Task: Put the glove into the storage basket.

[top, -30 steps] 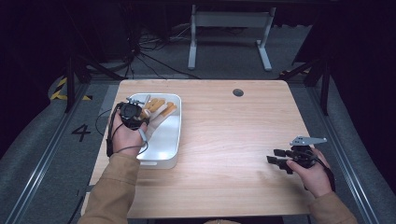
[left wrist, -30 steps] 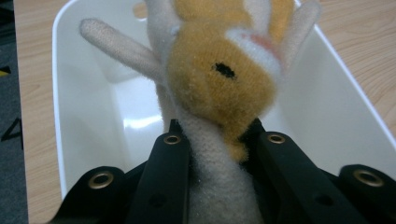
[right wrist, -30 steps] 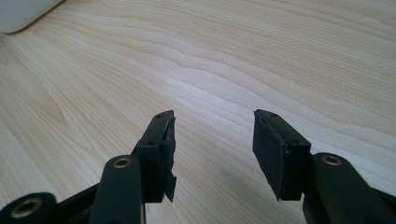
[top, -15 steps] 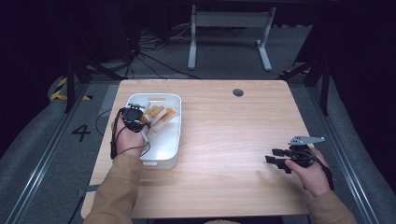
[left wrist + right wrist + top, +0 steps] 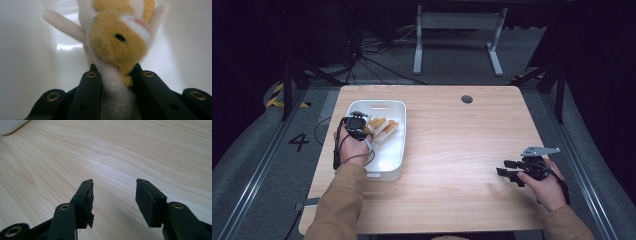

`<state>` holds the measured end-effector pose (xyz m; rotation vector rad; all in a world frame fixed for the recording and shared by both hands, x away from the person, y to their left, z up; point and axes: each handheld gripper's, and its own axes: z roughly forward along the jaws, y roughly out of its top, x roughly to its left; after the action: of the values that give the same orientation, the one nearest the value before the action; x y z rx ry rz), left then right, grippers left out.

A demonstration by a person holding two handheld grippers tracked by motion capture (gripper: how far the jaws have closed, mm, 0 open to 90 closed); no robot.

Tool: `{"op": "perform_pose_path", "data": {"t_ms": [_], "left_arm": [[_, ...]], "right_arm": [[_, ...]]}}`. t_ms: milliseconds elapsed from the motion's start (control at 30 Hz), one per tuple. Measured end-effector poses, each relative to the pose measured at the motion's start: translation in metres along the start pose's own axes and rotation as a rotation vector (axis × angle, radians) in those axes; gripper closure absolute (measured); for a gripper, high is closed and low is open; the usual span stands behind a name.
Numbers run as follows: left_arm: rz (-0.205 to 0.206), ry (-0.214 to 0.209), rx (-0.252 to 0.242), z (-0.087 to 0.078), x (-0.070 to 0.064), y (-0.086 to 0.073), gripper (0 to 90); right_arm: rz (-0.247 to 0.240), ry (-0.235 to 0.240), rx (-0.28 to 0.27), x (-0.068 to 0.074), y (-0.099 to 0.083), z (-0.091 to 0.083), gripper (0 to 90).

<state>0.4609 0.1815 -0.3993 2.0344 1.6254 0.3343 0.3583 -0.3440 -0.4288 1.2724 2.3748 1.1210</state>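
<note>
In the left gripper view the left gripper [image 5: 113,75] is clamped on a plush toy [image 5: 117,45], its two black jaws pinching a white fuzzy part low in the centre of the frame. Above the jaws the toy's yellow-orange body (with one small black dot on it) takes up the upper middle, and two pale limbs spread toward the upper left and upper right corners. Around it, glossy white walls of the tub [image 5: 30,50] close in on both sides.

In the high view the left gripper [image 5: 355,123] sits left of centre, over the white tub [image 5: 394,150], which stands at the left part of the tabletop [image 5: 452,145]. The plush toy [image 5: 382,125] shows just right of the gripper, inside the tub's upper half.

The right gripper [image 5: 113,195] has its jaws spread wide with nothing between them, only pale wood grain beyond; a white corner of the tub [image 5: 10,126] peeks in at the upper left. In the high view the right gripper [image 5: 509,169] lies low at the lower right of the tabletop, well apart from the tub.
</note>
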Motion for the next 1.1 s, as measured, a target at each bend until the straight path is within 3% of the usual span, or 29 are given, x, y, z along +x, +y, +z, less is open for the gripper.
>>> {"op": "perform_pose_path", "data": {"t_ms": [700, 767, 800, 933, 1100], "left_arm": [[0.020, -0.051, 0.086, 0.015, -0.008, 0.004, 74.1], [0.010, -0.052, 0.105, 0.017, -0.008, 0.004, 69.4], [0.011, -0.050, 0.111, 0.018, -0.008, 0.004, 61.2], [0.023, -0.048, 0.116, 0.019, -0.010, 0.004, 44.5], [0.035, -0.041, 0.085, 0.011, -0.012, 0.004, 34.1]], "right_arm": [[0.009, -0.004, -0.002, -0.001, -0.002, -0.001, 48.2], [0.008, -0.004, -0.004, -0.001, -0.002, -0.001, 48.1], [0.008, -0.004, -0.005, -0.001, -0.002, -0.001, 48.1], [0.010, -0.002, -0.004, -0.001, -0.002, -0.001, 47.9], [0.008, -0.003, -0.007, -0.001, -0.002, -0.001, 47.8]]}}
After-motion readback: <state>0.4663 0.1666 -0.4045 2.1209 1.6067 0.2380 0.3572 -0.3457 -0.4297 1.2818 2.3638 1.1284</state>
